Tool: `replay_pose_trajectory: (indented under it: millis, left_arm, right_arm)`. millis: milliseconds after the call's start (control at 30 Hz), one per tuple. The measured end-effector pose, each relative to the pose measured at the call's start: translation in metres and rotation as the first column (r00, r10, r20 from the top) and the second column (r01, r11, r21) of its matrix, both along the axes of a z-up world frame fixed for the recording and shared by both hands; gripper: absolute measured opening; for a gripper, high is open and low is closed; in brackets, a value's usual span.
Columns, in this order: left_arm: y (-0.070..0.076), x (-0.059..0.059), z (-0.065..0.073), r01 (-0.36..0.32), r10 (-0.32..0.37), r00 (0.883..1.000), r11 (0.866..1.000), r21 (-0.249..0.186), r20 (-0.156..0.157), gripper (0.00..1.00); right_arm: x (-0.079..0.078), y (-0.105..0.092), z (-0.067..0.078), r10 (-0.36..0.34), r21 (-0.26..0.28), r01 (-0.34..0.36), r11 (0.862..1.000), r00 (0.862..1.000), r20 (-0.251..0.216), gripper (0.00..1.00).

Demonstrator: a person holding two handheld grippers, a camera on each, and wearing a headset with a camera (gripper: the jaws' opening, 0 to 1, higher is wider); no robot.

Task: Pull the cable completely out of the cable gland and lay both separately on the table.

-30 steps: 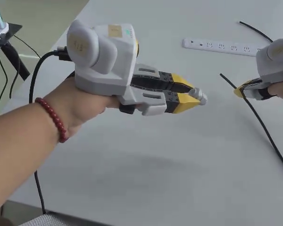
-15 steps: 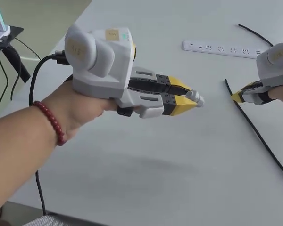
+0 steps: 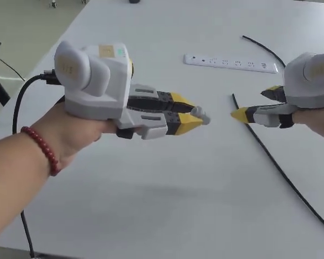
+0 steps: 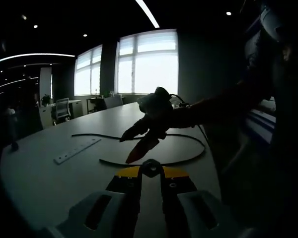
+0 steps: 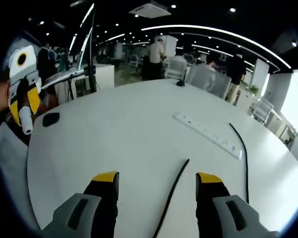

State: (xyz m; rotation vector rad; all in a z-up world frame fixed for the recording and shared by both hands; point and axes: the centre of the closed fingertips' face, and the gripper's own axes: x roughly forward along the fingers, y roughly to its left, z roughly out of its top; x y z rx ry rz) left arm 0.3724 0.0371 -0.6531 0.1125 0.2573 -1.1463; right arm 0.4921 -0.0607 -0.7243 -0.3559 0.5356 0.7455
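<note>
My left gripper (image 3: 190,114) is held above the table, shut on a small grey cable gland (image 3: 201,115) that pokes out past its yellow tips; in the left gripper view the gland (image 4: 151,167) sits pinched between the jaws. The black cable (image 3: 270,159) lies loose on the white table (image 3: 167,205), apart from the gland. My right gripper (image 3: 254,103) hovers just above the cable's near end, open and holding nothing. In the right gripper view the cable (image 5: 175,187) runs along the table between the spread jaws of my right gripper (image 5: 157,181).
A white power strip (image 3: 228,63) lies at the far side of the table, with a second black cable end (image 3: 263,47) curving beside it. Office desks, chairs and several people stand beyond the table in the right gripper view.
My right gripper has opened and let go of the cable, which now lies flat on the table. The left gripper still holds the gland; the camera shifted.
</note>
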Motion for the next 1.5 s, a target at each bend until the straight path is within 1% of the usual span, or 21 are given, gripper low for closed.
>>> replay_pose_trajectory:
  millis: [33,133,167,200,367,500,600,733,833,867,900,933,967,1033,1100,1200,1267,1300,1367,1433,1500]
  left_arm:
    - [0.000,-0.001,0.000,-0.002,0.002,1.000,1.000,0.000,-0.001,0.16]
    - [0.002,-0.003,0.001,-0.003,0.003,1.000,1.000,-0.001,0.002,0.16]
    - [0.002,-0.003,0.001,-0.004,0.004,1.000,1.000,-0.001,0.002,0.16]
    - [0.003,-0.004,0.002,-0.006,0.006,1.000,1.000,-0.001,0.003,0.16]
    - [0.005,-0.008,0.002,-0.011,0.011,1.000,1.000,-0.006,-0.001,0.16]
    - [0.007,-0.008,0.002,-0.029,0.029,1.000,0.999,-0.014,-0.004,0.16]
    - [0.009,-0.007,0.002,-0.042,0.042,0.999,0.999,-0.019,-0.002,0.16]
    - [0.008,-0.008,0.001,-0.047,0.047,0.999,0.998,-0.028,-0.006,0.16]
    - [0.005,-0.009,-0.001,-0.052,0.052,0.999,0.998,-0.033,-0.013,0.16]
    - [0.004,-0.010,-0.001,-0.054,0.053,0.998,0.998,-0.039,-0.016,0.16]
    - [0.003,-0.011,-0.001,-0.053,0.053,0.999,0.998,-0.039,-0.014,0.16]
    - [0.001,-0.013,-0.001,-0.052,0.052,0.999,0.998,-0.039,-0.013,0.16]
    - [0.001,-0.013,0.000,-0.052,0.052,0.999,0.998,-0.043,-0.013,0.16]
    - [0.001,-0.015,0.002,-0.055,0.055,0.998,0.997,-0.051,-0.012,0.16]
    - [0.002,-0.016,0.003,-0.056,0.055,0.998,0.997,-0.059,-0.012,0.16]
    - [0.006,-0.018,0.002,-0.066,0.066,0.998,0.996,-0.054,-0.012,0.16]
    - [0.008,-0.019,0.002,-0.070,0.070,0.998,0.996,-0.051,-0.008,0.16]
    - [0.008,-0.020,0.002,-0.071,0.070,0.997,0.996,-0.049,-0.008,0.16]
    - [0.010,-0.020,-0.002,-0.076,0.076,0.997,0.996,-0.038,-0.004,0.16]
    - [0.012,-0.018,-0.006,-0.082,0.082,0.997,0.996,-0.027,-0.006,0.16]
    - [0.011,-0.013,-0.013,-0.089,0.089,0.996,0.996,-0.012,0.000,0.16]
  right_arm:
    - [-0.007,0.000,0.004,0.001,0.008,-0.001,1.000,1.000,0.000,0.67]
    - [-0.029,-0.002,0.018,-0.006,0.025,0.005,1.000,0.999,0.033,0.74]
    - [-0.033,-0.004,0.022,-0.018,0.032,0.016,0.999,0.999,0.044,0.75]
    - [-0.042,-0.005,0.025,-0.009,0.037,0.007,0.999,0.999,0.045,0.75]
    - [-0.069,-0.015,0.038,-0.027,0.053,0.023,0.998,0.997,0.072,0.77]
    - [-0.089,-0.023,0.043,-0.035,0.059,0.030,0.998,0.996,0.080,0.78]
    - [-0.107,-0.032,0.044,-0.054,0.062,0.049,0.997,0.995,0.084,0.85]
    - [-0.126,-0.045,0.045,-0.082,0.065,0.077,0.995,0.993,0.087,0.99]
    - [-0.141,-0.050,0.044,-0.103,0.100,0.095,0.990,0.991,0.079,0.99]
    - [-0.145,-0.052,0.044,-0.116,0.120,0.105,0.987,0.989,0.088,0.99]
    - [-0.147,-0.055,0.045,-0.134,0.134,0.121,0.984,0.986,0.097,0.99]
    - [-0.152,-0.053,0.047,-0.133,0.176,0.113,0.978,0.985,0.107,0.99]
    - [-0.155,-0.056,0.044,-0.140,0.173,0.121,0.977,0.985,0.099,0.99]
    - [-0.162,-0.056,0.045,-0.131,0.176,0.108,0.979,0.983,0.126,0.99]
    - [-0.166,-0.058,0.043,-0.140,0.171,0.119,0.978,0.983,0.115,0.99]
    - [-0.170,-0.063,0.047,-0.162,0.180,0.138,0.974,0.979,0.124,0.99]
    - [-0.172,-0.063,0.049,-0.165,0.185,0.141,0.973,0.979,0.119,0.99]
    - [-0.172,-0.063,0.052,-0.166,0.190,0.139,0.972,0.977,0.134,0.99]
    - [-0.173,-0.062,0.054,-0.170,0.189,0.144,0.971,0.977,0.131,0.99]
    - [-0.173,-0.061,0.056,-0.166,0.193,0.138,0.971,0.976,0.140,0.99]
    - [-0.174,-0.060,0.057,-0.160,0.187,0.131,0.974,0.976,0.148,0.98]
